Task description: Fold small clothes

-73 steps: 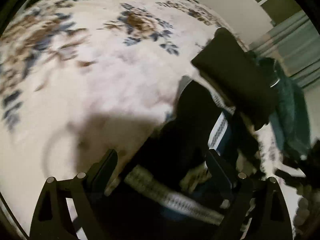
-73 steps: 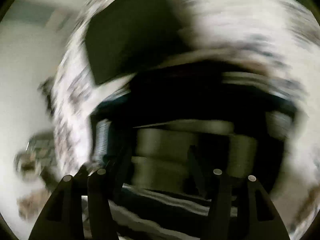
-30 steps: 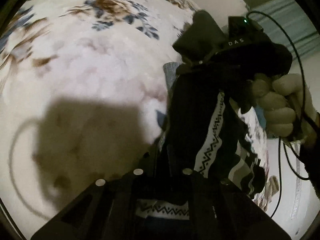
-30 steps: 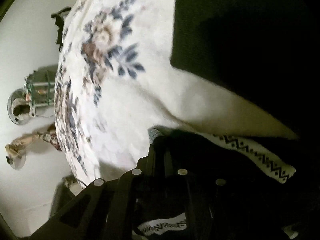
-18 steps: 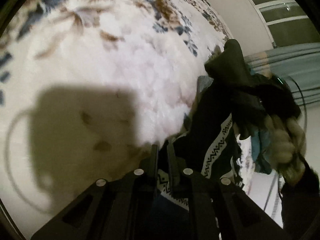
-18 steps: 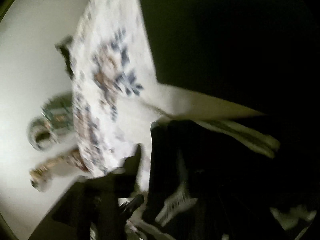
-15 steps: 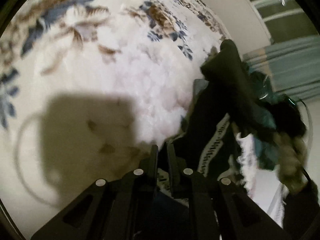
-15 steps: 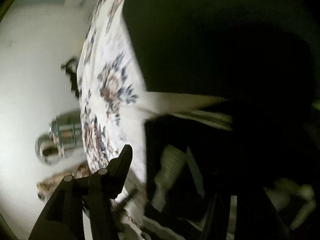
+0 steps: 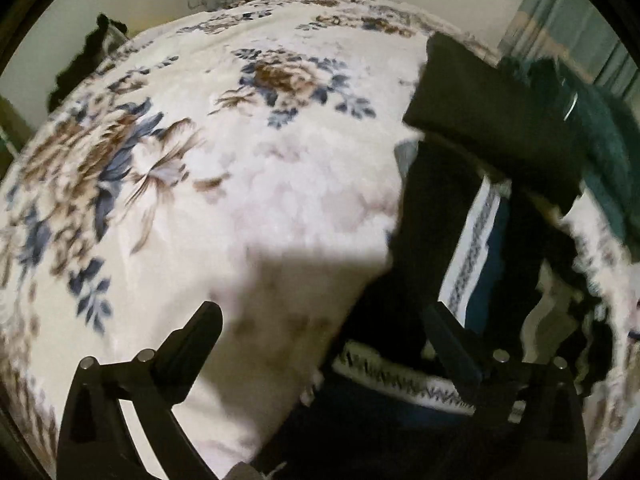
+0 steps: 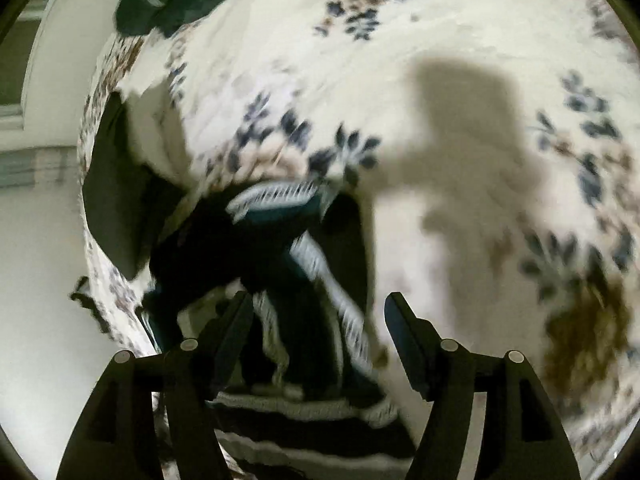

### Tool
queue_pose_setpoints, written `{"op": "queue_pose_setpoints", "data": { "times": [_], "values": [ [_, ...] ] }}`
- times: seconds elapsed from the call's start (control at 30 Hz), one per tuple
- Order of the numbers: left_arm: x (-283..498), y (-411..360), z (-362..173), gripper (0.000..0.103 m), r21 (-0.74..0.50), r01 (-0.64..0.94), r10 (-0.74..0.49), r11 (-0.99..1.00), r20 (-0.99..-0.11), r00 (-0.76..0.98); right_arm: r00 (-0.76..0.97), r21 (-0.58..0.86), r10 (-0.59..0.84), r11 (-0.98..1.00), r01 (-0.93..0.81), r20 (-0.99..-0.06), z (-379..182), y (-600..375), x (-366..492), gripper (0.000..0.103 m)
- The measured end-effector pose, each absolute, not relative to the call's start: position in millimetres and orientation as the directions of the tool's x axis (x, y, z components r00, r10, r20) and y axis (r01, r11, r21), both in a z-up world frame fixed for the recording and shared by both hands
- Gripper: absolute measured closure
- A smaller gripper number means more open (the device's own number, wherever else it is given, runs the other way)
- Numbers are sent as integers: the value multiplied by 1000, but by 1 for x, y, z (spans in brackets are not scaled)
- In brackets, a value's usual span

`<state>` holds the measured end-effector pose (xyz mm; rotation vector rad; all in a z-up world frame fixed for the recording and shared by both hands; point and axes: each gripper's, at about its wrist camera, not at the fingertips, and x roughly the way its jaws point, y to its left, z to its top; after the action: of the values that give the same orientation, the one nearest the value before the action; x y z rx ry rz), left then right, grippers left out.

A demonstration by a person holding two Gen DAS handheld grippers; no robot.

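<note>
1. Everything's on a bed with a floral blanket (image 9: 248, 168), cream with blue and brown flowers. I'll use that as the landmark.
2. The piece being worked is a dark patterned garment (image 9: 444, 240) with white zigzag bands, lying near the right edge of the blanket in the left wrist view. It looks partly folded over itself, still lumpy, so I'd say the fold is underway, not finished.
3. The left hand-held gripper (image 9: 328, 332) has its jaws spread wide and opening, one finger over bare blanket, the other over the garment. Nothing's pinched.
4. The right hand-held gripper (image 10: 320, 316) is opening too, hovering with the garment's banded edge showing between its fingers, pads not pressing it as far as I can tell.
5. Already done, I think: a folded dark cloth (image 9: 492, 120) sits at the garment's far side.
6. A teal garment (image 9: 604, 144) heaped beyond that looks unfolded, so there's more left.
</note>
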<state>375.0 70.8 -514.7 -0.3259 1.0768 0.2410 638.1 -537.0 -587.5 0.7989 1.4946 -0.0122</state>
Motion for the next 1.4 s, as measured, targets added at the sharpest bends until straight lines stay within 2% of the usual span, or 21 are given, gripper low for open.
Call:
{"op": "queue_pose_setpoints", "data": {
  "times": [0.2, 0.23, 0.27, 0.3, 0.37, 0.47, 0.53, 0.63, 0.7, 0.73, 0.77, 0.9, 1.0, 1.07, 1.1, 1.17, 1.33, 1.37, 1.4],
  "values": [
    [323, 2, -521, 0, 34, -400, 191, 916, -912, 362, 41, 569, 624, 681, 461, -780, -682, -552, 691, 33],
    [312, -11, -520, 0, 51, -413, 209, 909, -914, 347, 11, 589, 652, 677, 442, -758, -694, -546, 692, 40],
    [300, -23, -520, 0, 51, -425, 209, 904, -919, 334, -18, 598, 658, 694, 400, -752, -701, -539, 693, 87],
    [290, -35, -521, 0, 46, -438, 202, 898, -926, 317, -33, 608, 669, 694, 386, -743, -704, -537, 693, 95],
    [276, -54, -522, 0, 36, -446, 186, 894, -937, 296, 44, 604, 636, 707, 367, -771, -690, -548, 698, 96],
    [257, -86, -520, 0, 31, -413, 161, 910, -945, 285, 141, 614, 607, 711, 343, -782, -672, -568, 721, 96],
    [245, -108, -522, 0, 32, -370, 143, 928, -951, 274, 59, 584, 604, 737, 340, -795, -685, -561, 734, 96],
    [223, -147, -530, 0, -8, -286, 57, 958, -974, 218, -62, 566, 605, 773, 287, -794, -689, -548, 742, 90],
    [202, -184, -536, 0, -57, -194, -23, 979, -985, 170, -71, 593, 633, 754, 282, -771, -682, -554, 738, 68],
    [192, -201, -538, 0, -62, -153, -40, 986, -988, 148, -59, 608, 645, 744, 279, -762, -675, -561, 732, 46],
    [183, -218, -540, 0, -66, -110, -52, 992, -991, 127, -49, 614, 649, 740, 276, -760, -669, -567, 725, 38],
    [147, -284, -554, 2, -131, 73, -136, 989, -988, 68, -87, 611, 651, 743, 274, -754, -662, -598, 694, 39],
    [139, -313, -571, 27, -118, 163, -129, 980, -990, 57, -136, 601, 650, 749, 280, -748, -677, -613, 673, 38],
    [139, -321, -580, 53, -64, 209, -81, 976, -994, 77, -122, 617, 672, 726, 303, -731, -687, -615, 669, 39],
    [139, -321, -580, 62, -48, 224, -73, 973, -992, 104, -107, 632, 687, 709, 312, -719, -689, -618, 669, 39],
    [138, -317, -579, 92, -23, 244, -62, 969, -987, 150, -68, 674, 729, 661, 330, -682, -698, -614, 675, 39],
    [129, -303, -569, 94, -64, 279, -114, 958, -979, 168, 19, 718, 763, 599, 356, -646, -714, -593, 700, 38],
    [129, -300, -568, 95, -68, 283, -119, 957, -979, 165, 34, 726, 765, 595, 344, -643, -715, -587, 704, 40],
    [129, -299, -568, 95, -75, 281, -124, 957, -979, 161, 46, 733, 764, 597, 328, -643, -714, -582, 705, 49]
  ]
}}
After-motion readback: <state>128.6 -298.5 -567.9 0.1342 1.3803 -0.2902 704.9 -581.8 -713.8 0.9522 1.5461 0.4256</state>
